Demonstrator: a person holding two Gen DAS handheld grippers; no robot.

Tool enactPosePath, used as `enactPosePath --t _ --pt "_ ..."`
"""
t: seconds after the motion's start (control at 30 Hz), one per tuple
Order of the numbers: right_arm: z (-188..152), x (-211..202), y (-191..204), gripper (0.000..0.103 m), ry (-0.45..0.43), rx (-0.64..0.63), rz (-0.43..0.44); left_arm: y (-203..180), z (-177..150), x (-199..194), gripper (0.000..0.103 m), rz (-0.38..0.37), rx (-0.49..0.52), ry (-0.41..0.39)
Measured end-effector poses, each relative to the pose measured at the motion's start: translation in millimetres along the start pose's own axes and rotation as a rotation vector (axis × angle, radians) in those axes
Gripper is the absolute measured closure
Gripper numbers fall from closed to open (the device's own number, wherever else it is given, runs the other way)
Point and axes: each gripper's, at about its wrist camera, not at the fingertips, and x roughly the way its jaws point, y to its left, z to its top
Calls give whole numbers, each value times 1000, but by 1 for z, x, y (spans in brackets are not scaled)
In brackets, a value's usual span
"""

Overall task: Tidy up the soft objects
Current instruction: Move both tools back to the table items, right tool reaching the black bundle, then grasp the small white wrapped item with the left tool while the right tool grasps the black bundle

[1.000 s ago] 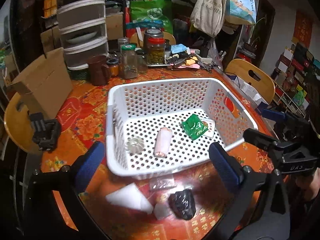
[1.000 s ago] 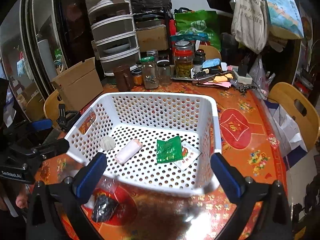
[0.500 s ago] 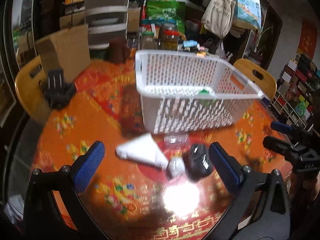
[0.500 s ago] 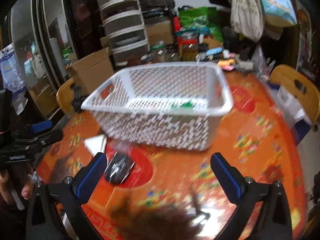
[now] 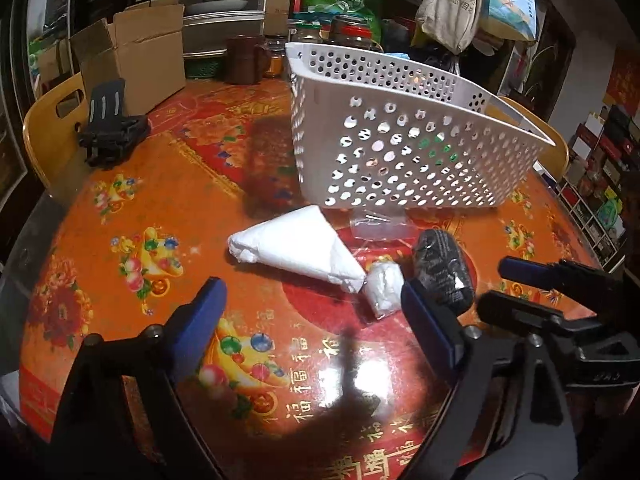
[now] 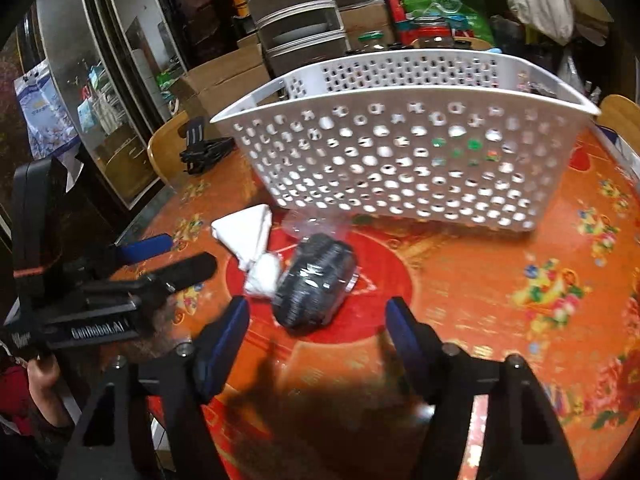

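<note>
A white perforated basket (image 5: 400, 136) (image 6: 400, 152) stands on the orange patterned table. In front of it lie a folded white triangular cloth (image 5: 296, 248) (image 6: 246, 230), a small white wrapped bundle (image 5: 384, 286) (image 6: 264, 274), a black wrapped bundle (image 5: 442, 268) (image 6: 314, 286) and a clear plastic bag (image 5: 378, 222) (image 6: 316, 224). My left gripper (image 5: 316, 314) is open, low over the table just short of the white cloth. My right gripper (image 6: 318, 326) is open, just short of the black bundle. Green items show through the basket wall.
A cardboard box (image 5: 128, 56), a brown mug (image 5: 242, 60), jars and drawer units crowd the far table edge. A black clamp-like device (image 5: 112, 124) (image 6: 204, 148) lies at the left. Wooden chairs (image 5: 52, 120) stand around the table.
Both grippers have dropped from above the basket to low over the table in front of it. The loose objects are now close before the fingers. Both stay open.
</note>
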Motion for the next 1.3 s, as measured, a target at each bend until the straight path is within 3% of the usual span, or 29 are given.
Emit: enactPosePath --t 0.13,0.37,0.57,0.97,1.03,1.1,1.3 --pt "5 19 8 51 32 -22 -16 5 -2 4 18 1 -12 6" --pt "10 34 5 59 53 -25 -36 -5 -4 13 18 -20 11 17" --pt "3 14 -12 61 10 -1 -73 -34 -4 26 19 -45 54 43" --pt "-9 -20 -56 61 -35 79 -95 -75 -3 55 49 4 76 100" --pt "-10 -24 -60 61 -41 85 -94 -77 -3 54 68 16 74 97" --pt "-12 -28 -63 61 -47 91 -94 -75 -4 51 76 -3 60 99" --pt "-17 -36 -65 61 -62 96 -86 -62 -13 29 76 -16 56 45"
